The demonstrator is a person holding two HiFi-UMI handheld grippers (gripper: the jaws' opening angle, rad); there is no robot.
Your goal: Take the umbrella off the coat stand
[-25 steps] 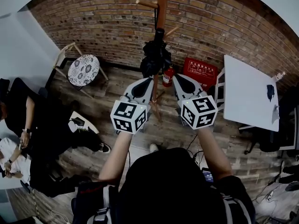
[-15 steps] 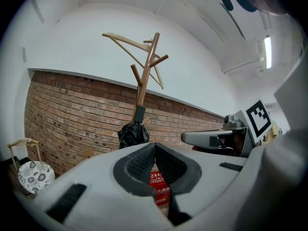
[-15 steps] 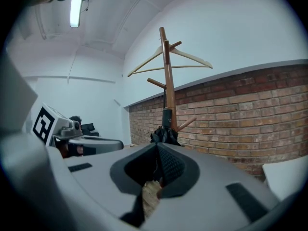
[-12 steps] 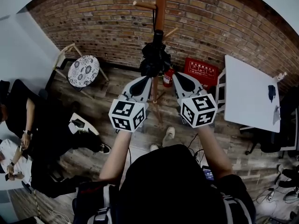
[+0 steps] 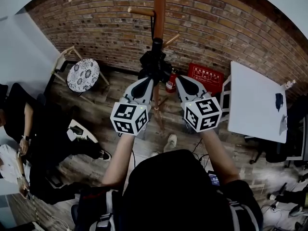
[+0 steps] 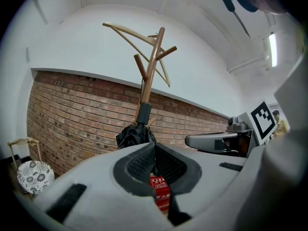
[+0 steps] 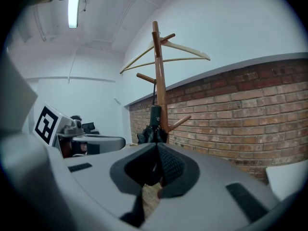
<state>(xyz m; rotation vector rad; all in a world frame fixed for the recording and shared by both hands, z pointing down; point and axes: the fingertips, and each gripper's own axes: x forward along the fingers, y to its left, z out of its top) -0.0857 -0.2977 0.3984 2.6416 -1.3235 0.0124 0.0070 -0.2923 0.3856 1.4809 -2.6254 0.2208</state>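
Wooden flooring (image 5: 120, 105) is running from beneath the person toward a brick wall (image 5: 216, 28). Nearest the viewer, the left tool (image 5: 146, 82) and the right tool (image 5: 181, 80) are pointing side by side at the coat stand (image 5: 159, 13), well short of it. The left gripper view is showing the left tool (image 6: 154, 150) with its ribbed pads pressed together on nothing. The right gripper view is showing the right tool (image 7: 156, 150) likewise closed and empty.

Beyond the tips, the umbrella (image 5: 154, 64) is hanging folded against the stand's pole, below the pegs. It is hanging handle-up, with its black fabric bunching loosely underneath.

Judged from its build, it is probably light. The canopy (image 6: 135, 134) is likely soft and apt to slip or crush between pads. The dark cylindrical handle (image 6: 143, 113) looks stiff and offers the firmer hold, with a lift needed to free it from its peg.

A red crate (image 5: 206, 75) and a fire extinguisher (image 5: 170, 83) are standing at the wall behind.

Hard to make out:
- The strap or loop carrying the umbrella, and which peg bears it, are too thin and dark to resolve.
- The tool bodies are covering the umbrella's lower end in both gripper views.
- The tools are partly hiding the stand's base in the head view.
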